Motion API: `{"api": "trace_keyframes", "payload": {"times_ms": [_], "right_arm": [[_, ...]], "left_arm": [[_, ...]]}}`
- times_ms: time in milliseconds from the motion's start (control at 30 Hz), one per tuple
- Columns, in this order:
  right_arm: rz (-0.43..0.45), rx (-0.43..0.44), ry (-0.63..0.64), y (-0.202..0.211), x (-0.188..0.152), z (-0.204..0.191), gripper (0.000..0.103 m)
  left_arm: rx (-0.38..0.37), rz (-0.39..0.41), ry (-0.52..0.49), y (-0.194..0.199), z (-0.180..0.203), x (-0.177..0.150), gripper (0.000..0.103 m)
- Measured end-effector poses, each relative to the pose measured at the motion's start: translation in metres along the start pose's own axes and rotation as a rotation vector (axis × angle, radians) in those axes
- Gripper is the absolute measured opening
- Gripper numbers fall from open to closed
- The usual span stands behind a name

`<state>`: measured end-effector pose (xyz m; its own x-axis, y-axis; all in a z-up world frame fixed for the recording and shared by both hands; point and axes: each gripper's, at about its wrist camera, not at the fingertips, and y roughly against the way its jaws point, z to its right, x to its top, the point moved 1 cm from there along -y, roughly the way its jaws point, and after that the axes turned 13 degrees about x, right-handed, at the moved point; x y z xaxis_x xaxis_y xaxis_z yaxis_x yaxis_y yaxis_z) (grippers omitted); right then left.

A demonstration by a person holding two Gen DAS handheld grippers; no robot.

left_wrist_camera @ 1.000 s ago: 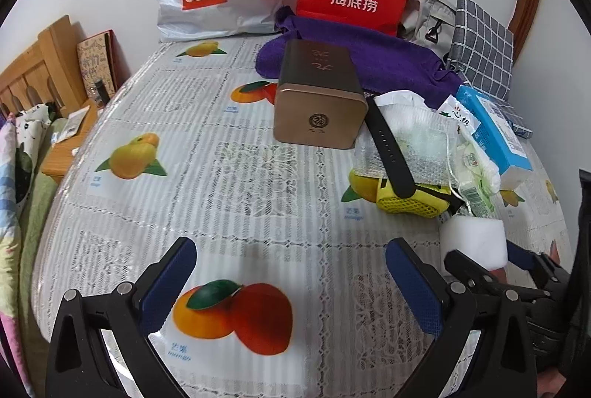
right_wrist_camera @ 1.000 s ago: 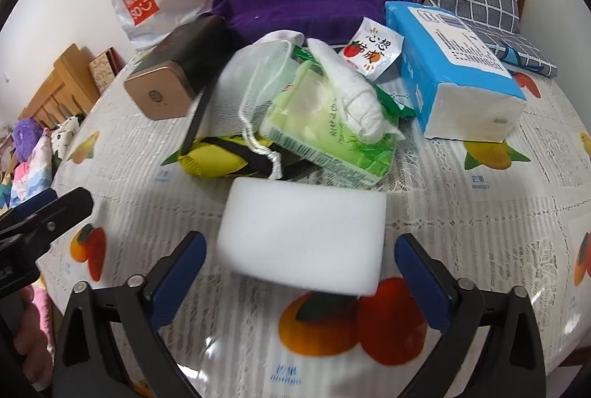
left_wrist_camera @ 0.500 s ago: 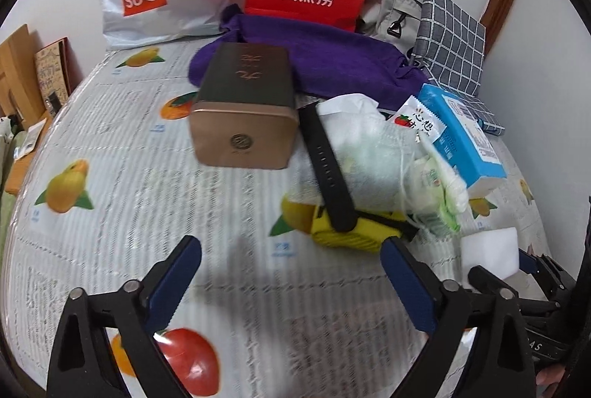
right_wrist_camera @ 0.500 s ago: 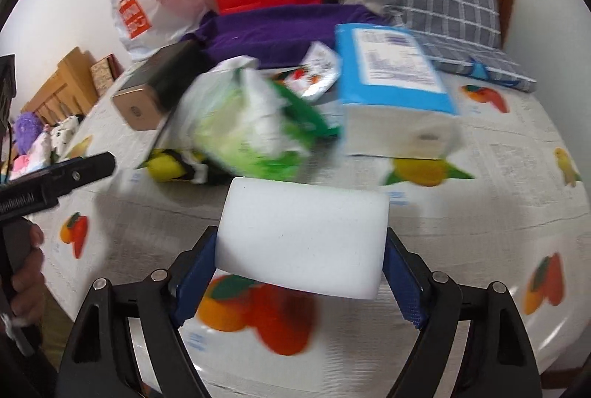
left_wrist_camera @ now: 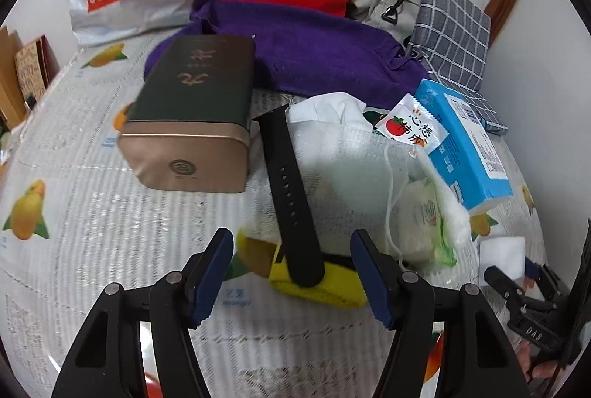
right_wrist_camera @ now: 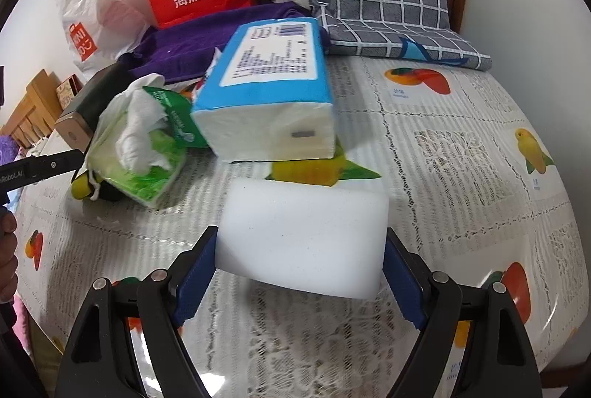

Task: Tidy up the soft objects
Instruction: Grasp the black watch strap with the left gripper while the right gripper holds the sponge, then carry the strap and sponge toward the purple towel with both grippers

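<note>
Presently the right gripper (right_wrist_camera: 299, 272) clamps the white sponge (right_wrist_camera: 303, 235); the empty left gripper (left_wrist_camera: 291, 278), jaws just narrowing, should straddle the black strap (left_wrist_camera: 291, 198) squarely.

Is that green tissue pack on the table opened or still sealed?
Opened. The green tissue pack is torn at the top, and crumpled white tissue sticks out of it.

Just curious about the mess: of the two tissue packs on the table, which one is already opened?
The green tissue pack, with white tissue spilling from its top. The blue tissue pack beside it looks sealed.
</note>
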<state>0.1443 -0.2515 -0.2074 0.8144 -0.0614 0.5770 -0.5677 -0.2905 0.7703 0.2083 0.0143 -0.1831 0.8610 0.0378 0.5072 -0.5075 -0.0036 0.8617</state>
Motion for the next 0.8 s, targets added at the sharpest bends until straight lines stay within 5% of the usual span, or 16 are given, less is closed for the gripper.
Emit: {"api": "trace_keyframes", "payload": {"times_ms": [67, 233, 800], "right_arm": [[-0.001, 0.014, -0.007, -0.003, 0.001, 0.004, 0.084], [0.009, 0.040, -0.014, -0.006, 0.003, 0.008, 0.084], [0.014, 0.009, -0.010, 0.009, -0.006, -0.008, 0.084]], "left_arm": [[-0.008, -0.014, 0.008, -0.006, 0.003, 0.004, 0.062], [-0.031, -0.031, 0.026, -0.016, 0.007, 0.008, 0.024], [-0.038, 0.022, 0.050, 0.026, -0.018, -0.018, 0.019]]}}
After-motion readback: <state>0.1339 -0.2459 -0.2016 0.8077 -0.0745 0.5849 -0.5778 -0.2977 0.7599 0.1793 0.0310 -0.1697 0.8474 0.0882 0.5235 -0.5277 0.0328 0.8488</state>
